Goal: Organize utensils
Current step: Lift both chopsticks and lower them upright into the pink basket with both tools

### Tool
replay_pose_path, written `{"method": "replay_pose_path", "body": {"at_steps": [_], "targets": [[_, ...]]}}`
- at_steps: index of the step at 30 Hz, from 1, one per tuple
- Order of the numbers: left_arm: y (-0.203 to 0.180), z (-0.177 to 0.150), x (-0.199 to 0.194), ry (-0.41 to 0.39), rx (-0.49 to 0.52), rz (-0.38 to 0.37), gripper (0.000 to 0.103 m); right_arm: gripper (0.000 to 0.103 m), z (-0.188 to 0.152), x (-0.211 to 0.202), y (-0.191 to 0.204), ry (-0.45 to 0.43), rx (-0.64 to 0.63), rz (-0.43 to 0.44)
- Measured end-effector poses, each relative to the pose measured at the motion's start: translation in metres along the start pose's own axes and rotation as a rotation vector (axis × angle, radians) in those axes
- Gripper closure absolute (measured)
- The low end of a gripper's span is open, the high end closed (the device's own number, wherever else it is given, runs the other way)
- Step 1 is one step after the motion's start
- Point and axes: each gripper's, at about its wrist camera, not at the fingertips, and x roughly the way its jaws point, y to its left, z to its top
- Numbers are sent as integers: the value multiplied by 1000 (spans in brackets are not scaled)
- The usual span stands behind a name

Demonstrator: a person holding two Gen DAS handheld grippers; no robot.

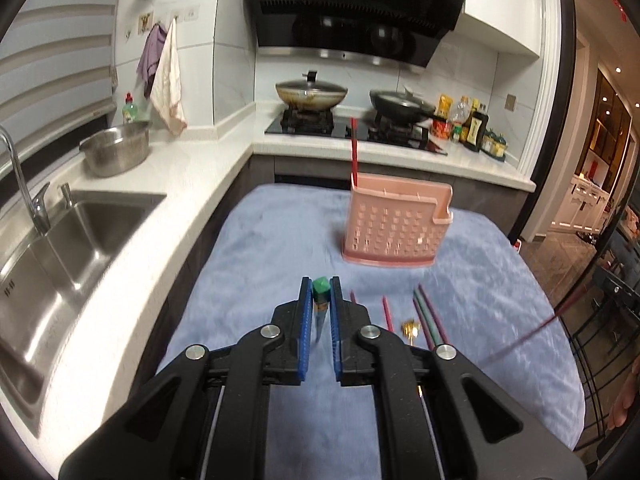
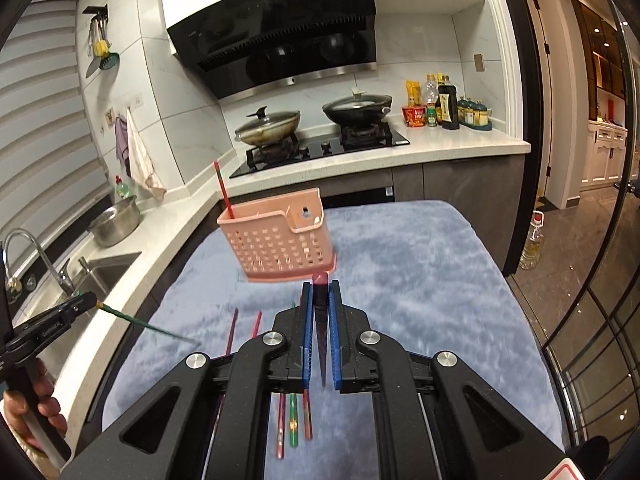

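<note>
Above the blue cloth [image 1: 260,248], a chopstick clamped in each gripper

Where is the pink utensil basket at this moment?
The pink utensil basket stands on the blue cloth beyond the loose chopsticks, toward the stove counter. One red chopstick stands upright at its left end.

The right tongs [image 2: 320,292] hide the lower ends of the chopsticks [image 2: 294,420] lying on the bench. The gold utensil [image 1: 411,330] is too small to identify. The rack [image 1: 396,224] is blurred.
</note>
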Motion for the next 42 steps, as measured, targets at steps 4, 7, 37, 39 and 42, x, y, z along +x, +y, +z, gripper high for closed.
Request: {"method": "replay_pose_path", "body": {"at_steps": [4,7,37,39,42], "targets": [[0,23,7,-39,-2,-2,96,96,20,4,-2,-28,5,16],[-2,43,16,-65,0,0,96,96,39,9,-1,-55,8,39],[-51,201,144,-267,-49,-97,96,96,179,169,52,-235,-5,156],[-49,193,157,-236,-51,-93,96,96,170,181,51,-207,-11,147],[-46,182,168,-206,-54,-86,96,96,159,197,48,-171,-19,131]]}}
